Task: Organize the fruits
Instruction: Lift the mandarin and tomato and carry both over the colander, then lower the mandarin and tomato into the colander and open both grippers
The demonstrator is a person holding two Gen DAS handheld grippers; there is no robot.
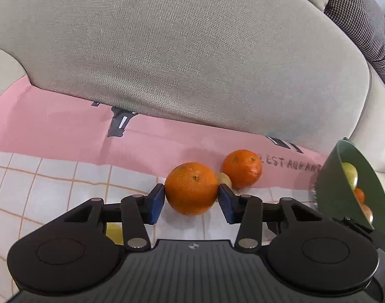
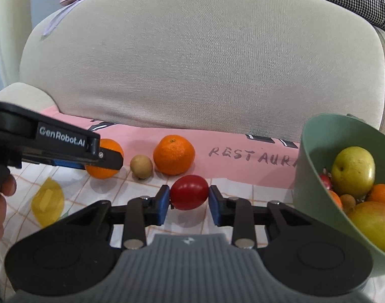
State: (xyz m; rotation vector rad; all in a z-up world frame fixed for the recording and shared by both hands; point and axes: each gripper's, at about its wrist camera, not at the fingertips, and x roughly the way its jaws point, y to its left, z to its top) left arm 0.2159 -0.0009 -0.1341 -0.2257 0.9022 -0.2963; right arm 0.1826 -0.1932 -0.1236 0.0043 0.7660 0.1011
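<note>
In the left wrist view an orange (image 1: pixel 191 184) sits between the blue pads of my left gripper (image 1: pixel 191 197), which is shut on it just above the checked cloth. A second orange (image 1: pixel 242 168) and a small yellowish fruit (image 1: pixel 224 178) lie right behind it. In the right wrist view my right gripper (image 2: pixel 189 200) is shut on a small red fruit (image 2: pixel 189 190). To its left the left gripper (image 2: pixel 109 160) shows side-on with its orange (image 2: pixel 104 171). A green bowl (image 2: pixel 310 161) stands at the right, holding apples and oranges.
A pale sofa cushion (image 2: pixel 192 63) rises behind the pink cloth strip (image 2: pixel 230 166) lettered "RESTAUR". A small brownish fruit (image 2: pixel 141 166) and an orange (image 2: pixel 174 157) lie on the cloth. A yellow lemon-shaped patch (image 2: pixel 47 202) is at front left, near a person's hand (image 2: pixel 0 202).
</note>
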